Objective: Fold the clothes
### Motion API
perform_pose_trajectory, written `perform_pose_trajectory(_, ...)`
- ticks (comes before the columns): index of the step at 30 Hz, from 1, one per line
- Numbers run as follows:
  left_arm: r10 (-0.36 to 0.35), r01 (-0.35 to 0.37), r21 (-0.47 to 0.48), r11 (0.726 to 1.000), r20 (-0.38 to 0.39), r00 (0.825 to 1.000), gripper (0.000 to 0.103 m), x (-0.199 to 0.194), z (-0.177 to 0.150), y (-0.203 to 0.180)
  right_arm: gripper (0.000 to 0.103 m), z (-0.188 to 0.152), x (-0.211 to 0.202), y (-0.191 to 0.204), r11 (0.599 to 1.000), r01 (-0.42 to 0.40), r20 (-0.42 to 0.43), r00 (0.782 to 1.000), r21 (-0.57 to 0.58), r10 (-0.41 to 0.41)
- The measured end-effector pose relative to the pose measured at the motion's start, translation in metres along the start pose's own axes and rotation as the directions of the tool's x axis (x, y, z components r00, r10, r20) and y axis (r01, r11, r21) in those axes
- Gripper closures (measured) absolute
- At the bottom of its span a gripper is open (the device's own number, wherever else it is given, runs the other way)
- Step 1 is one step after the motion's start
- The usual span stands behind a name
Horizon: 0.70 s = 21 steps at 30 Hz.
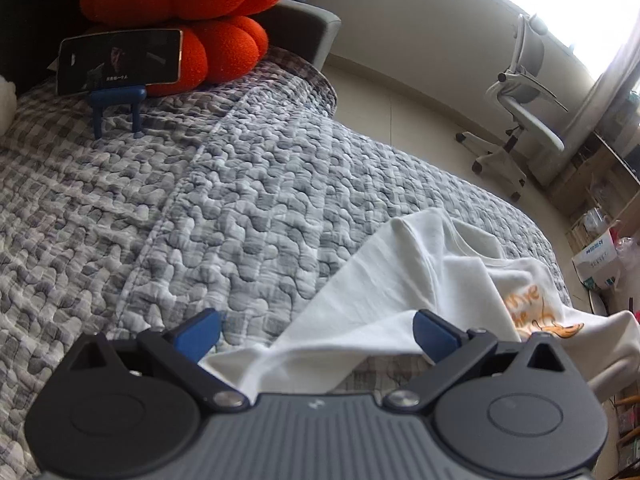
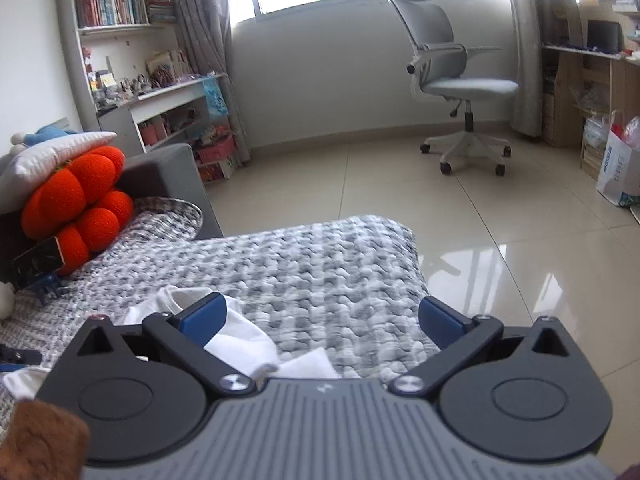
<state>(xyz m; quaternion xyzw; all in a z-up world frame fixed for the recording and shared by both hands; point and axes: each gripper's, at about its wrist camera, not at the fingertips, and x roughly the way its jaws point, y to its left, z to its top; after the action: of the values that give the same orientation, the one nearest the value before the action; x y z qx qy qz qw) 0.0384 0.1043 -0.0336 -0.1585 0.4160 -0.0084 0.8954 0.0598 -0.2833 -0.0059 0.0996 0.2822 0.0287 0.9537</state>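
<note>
The white T-shirt (image 1: 400, 280) lies rumpled on the grey checked quilt (image 1: 200, 200), near the bed's edge; the left wrist view shows its neckline, folds and an orange printed design, none of which the right wrist view shows; there only white folds of the shirt (image 2: 240, 340) show, low and left of centre. The left gripper (image 1: 316, 332) hangs just over the shirt with its blue fingers spread wide, grasping nothing; cloth lies between and beneath them. The right gripper (image 2: 320, 320) is likewise released, its left finger (image 2: 202, 316) over the white fabric, its right finger over bare quilt. Further up the bed the left view shows a phone (image 1: 120, 60) on a blue stand, screen lit, leaning against an orange cushion (image 1: 180, 12); the right view catches the phone only edge-on. The right view alone shows a bookshelf (image 2: 116, 0); the office chair (image 2: 456, 76) on the tiled floor shows in both.
</note>
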Motion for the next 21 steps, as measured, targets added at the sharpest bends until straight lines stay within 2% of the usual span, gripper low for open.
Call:
perform_pose_trajectory(3,-0.029,0.030,0.013,0.999,-0.069,0.997,0.001,0.020,-0.003,-0.002,0.005,-0.007,0.025,-0.004,0.998,-0.069,-0.089,0.994,0.008,0.070)
perform_pose_trajectory(5,-0.024,0.028,0.041,0.999,-0.095,0.995,0.001,0.033,-0.008,-0.011,0.011,-0.013,0.040,0.000,0.988,-0.154,-0.159,0.975,0.024,0.156)
perform_pose_trajectory(6,-0.012,0.018,0.055,0.998,-0.099,0.995,0.001,0.038,-0.011,-0.015,0.018,-0.017,0.045,0.003,0.982,-0.186,-0.193,0.963,0.026,0.187)
perform_pose_trajectory(7,0.005,0.000,0.062,0.998,-0.087,0.996,0.001,0.040,-0.013,-0.018,0.022,-0.021,0.050,0.006,0.977,-0.213,-0.227,0.950,0.026,0.213)
perform_pose_trajectory(8,0.014,-0.010,0.061,0.998,-0.074,0.997,0.001,0.041,-0.014,-0.019,0.032,-0.025,0.055,0.010,0.970,-0.241,-0.260,0.935,0.026,0.239)
perform_pose_trajectory(9,0.023,-0.020,0.060,0.998,-0.060,0.998,0.002,0.042,-0.015,-0.021,0.045,-0.028,0.055,0.012,0.969,-0.248,-0.274,0.931,0.008,0.241)
perform_pose_trajectory(10,0.036,-0.032,0.065,0.997,-0.047,0.998,0.004,0.043,-0.016,-0.022,0.052,-0.031,0.053,0.015,0.968,-0.249,-0.282,0.930,-0.016,0.235)
perform_pose_trajectory(11,0.060,-0.057,0.095,0.994,-0.034,0.998,0.010,0.042,-0.017,-0.025,0.064,-0.034,0.052,0.018,0.967,-0.250,-0.288,0.930,-0.041,0.228)
perform_pose_trajectory(12,0.084,-0.081,0.124,0.989,-0.020,0.996,0.026,0.041,-0.017,-0.027,0.077,-0.036,0.050,0.020,0.966,-0.251,-0.295,0.929,-0.066,0.221)
perform_pose_trajectory(13,0.106,-0.104,0.150,0.983,-0.005,0.994,0.048,0.040,-0.018,-0.029,0.083,-0.036,0.047,0.022,0.965,-0.247,-0.288,0.933,-0.082,0.215)
perform_pose_trajectory(14,0.114,-0.114,0.167,0.979,0.008,0.993,0.061,0.038,-0.016,-0.029,0.084,-0.035,0.043,0.024,0.966,-0.238,-0.273,0.940,-0.099,0.203)
perform_pose_trajectory(15,0.104,-0.104,0.170,0.980,0.008,0.995,0.089,0.036,-0.013,-0.026,0.086,-0.032,0.038,0.027,0.966,-0.222,-0.248,0.951,-0.129,0.185)
perform_pose_trajectory(16,0.091,-0.090,0.153,0.984,0.006,0.996,0.095,0.033,-0.008,-0.022,0.087,-0.029,0.032,0.031,0.964,-0.201,-0.215,0.963,-0.174,0.162)
perform_pose_trajectory(18,0.078,-0.082,0.119,0.989,0.036,0.996,0.095,0.023,0.005,-0.014,0.089,-0.020,0.017,0.041,0.953,-0.163,-0.151,0.980,-0.254,0.128)
perform_pose_trajectory(21,0.065,-0.079,0.116,0.990,0.116,0.991,0.095,-0.001,0.023,-0.010,0.090,-0.005,-0.011,0.059,0.924,-0.115,-0.040,0.993,-0.365,0.108)
